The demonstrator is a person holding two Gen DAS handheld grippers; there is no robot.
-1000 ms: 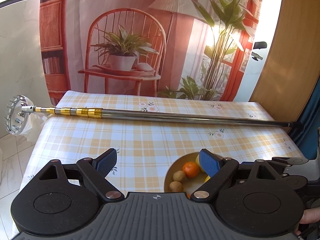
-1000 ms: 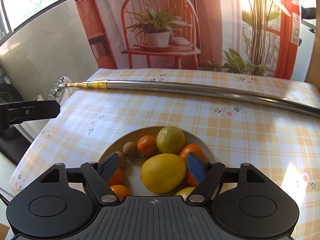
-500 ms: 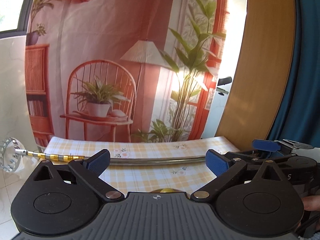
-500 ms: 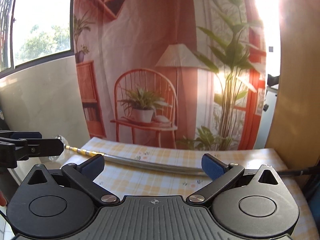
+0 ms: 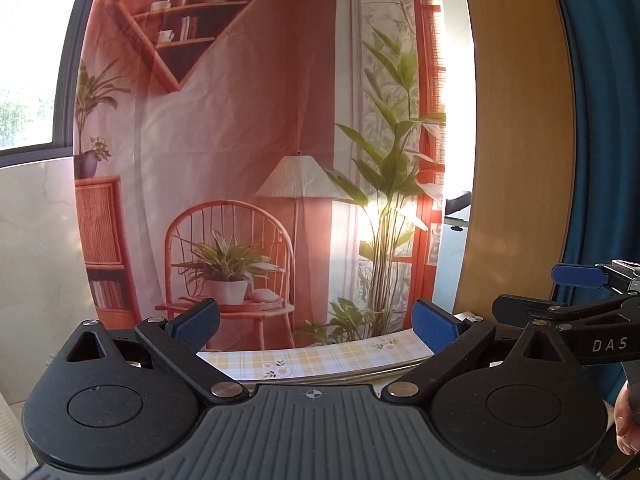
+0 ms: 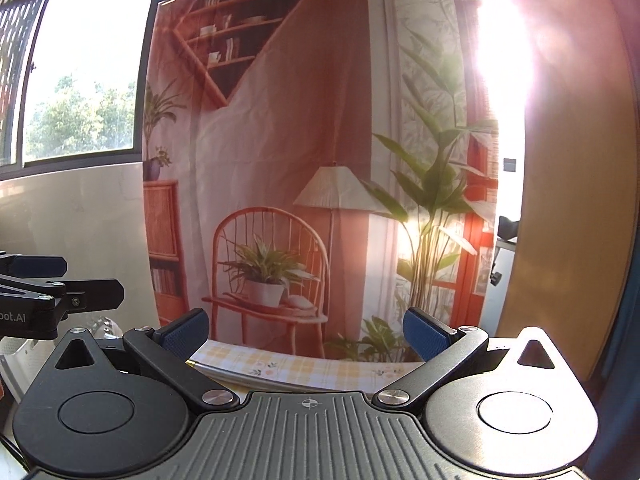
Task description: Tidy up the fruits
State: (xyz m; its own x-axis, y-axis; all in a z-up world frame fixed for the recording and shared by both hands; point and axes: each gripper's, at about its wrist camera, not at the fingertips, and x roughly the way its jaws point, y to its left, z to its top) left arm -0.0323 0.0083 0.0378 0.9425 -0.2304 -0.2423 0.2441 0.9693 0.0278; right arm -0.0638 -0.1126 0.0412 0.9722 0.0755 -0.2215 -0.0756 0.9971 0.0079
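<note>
Both cameras are tilted up at the wall, so no fruit and no plate show in either view. My left gripper [image 5: 316, 324] is open, blue pads wide apart, nothing between them. My right gripper [image 6: 306, 330] is open and empty too. Only the far strip of the checked tablecloth [image 5: 320, 356] shows between the left fingers, and the same tablecloth [image 6: 304, 368] between the right ones. The right gripper's side [image 5: 580, 308] reaches into the left wrist view at the right edge, and the left gripper's side [image 6: 52, 300] shows at the left of the right wrist view.
A metal telescopic pole [image 6: 240, 378] lies across the far part of the table. Behind the table hangs a printed backdrop [image 5: 248, 160] of a chair, lamp and plants. A wooden panel [image 5: 516, 160] stands to the right, a window [image 6: 80, 80] to the left.
Both grippers have tilted upward and lifted away from the plate of fruit. The fruit and most of the table have dropped out of view. Both stay open.
</note>
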